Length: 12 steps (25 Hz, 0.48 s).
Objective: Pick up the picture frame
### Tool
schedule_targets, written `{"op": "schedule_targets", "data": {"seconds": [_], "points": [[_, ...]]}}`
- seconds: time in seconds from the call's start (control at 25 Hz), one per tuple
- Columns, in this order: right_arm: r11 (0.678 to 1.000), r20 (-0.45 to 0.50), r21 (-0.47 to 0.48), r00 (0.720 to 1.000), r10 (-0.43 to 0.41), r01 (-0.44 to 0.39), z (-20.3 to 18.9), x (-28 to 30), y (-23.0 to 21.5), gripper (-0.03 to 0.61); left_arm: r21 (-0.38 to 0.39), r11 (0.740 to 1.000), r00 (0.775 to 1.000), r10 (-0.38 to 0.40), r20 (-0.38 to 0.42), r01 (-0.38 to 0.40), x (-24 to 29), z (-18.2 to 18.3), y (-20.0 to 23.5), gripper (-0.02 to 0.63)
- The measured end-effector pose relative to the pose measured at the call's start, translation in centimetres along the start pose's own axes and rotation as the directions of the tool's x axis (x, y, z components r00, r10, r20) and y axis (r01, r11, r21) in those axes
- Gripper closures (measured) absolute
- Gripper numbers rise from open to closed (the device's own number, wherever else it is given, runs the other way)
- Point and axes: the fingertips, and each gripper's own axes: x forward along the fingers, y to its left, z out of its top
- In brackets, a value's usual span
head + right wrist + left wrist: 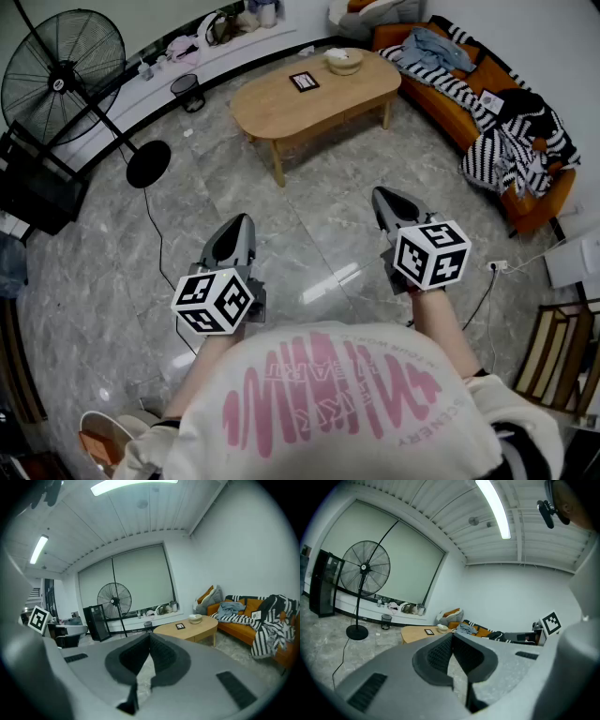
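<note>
Two grippers are in my hands, and both are empty; my left gripper (238,225) has its jaws pressed together at the tips, with nothing between them; my right gripper (384,199) is the same, jaws pressed together and holding nothing. Each one has a cube with black and white squares at its back, the left cube (214,300) and the right cube (432,253); both grippers hang over the shiny grey floor (309,225) and point a little down, toward the table (281,112).

The frame (303,82) is small and dark; it lies flat on the table top, on the far half; it is well apart from both grippers, and neither one touches it. A bowl (344,61) sits near the frame, a bit to its right, not touching it; the table is light wood with rounded ends.

An orange sofa (473,103) stands right of the table; striped cloths (511,150) and a blue one lie in a heap on it. A big black fan (61,75) stands at the left on a round base; a small dark bin (188,91) sits on the floor by the wall, between the fan and the table. My white shirt (328,403) with pink print fills the bottom of the head view.
</note>
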Motion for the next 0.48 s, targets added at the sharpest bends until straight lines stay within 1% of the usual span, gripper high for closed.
{"op": "schedule_targets", "data": {"seconds": [0.32, 0.48], "points": [[1.0, -0.006, 0.008, 1.0, 0.007, -0.007, -0.2, 1.5, -1.3, 0.574, 0.004, 1.0, 1.0, 0.003, -0.013, -0.003, 2.0, 0.0, 0.4, 0.611], [1.0, -0.034, 0.023, 0.999, 0.009, -0.008, -0.8, 3.0, -2.2, 0.574, -0.006, 1.0, 0.999, 0.013, -0.033, -0.013, 3.3, -0.5, 1.2, 0.611]]}}
